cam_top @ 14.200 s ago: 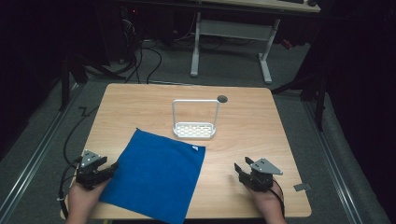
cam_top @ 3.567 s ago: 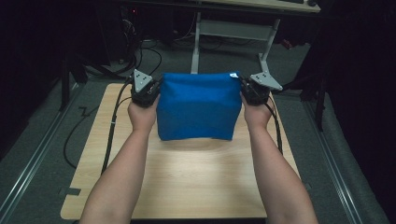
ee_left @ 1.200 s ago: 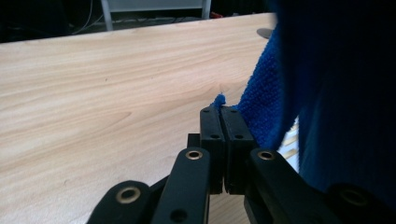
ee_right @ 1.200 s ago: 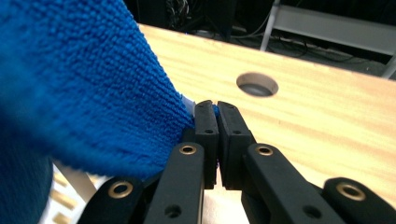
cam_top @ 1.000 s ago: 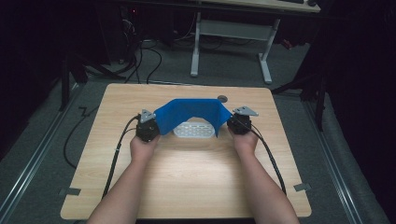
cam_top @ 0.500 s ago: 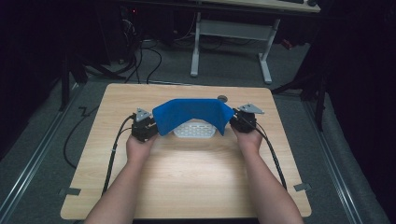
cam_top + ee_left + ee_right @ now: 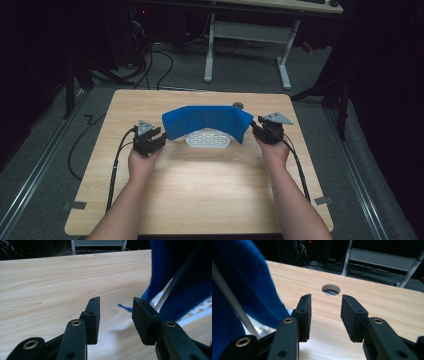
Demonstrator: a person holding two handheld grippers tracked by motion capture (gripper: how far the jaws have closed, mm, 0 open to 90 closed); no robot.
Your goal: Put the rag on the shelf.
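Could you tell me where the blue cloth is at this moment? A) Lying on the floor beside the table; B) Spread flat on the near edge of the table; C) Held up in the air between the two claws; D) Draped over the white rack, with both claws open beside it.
D: the blue cloth hangs over the white rack, and the left claw and right claw stand open with nothing between their jaws.

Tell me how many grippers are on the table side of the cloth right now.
2. The left gripper sits just off the left end of the blue cloth, and the right gripper sits off its right end. Both have open jaws with nothing between them.
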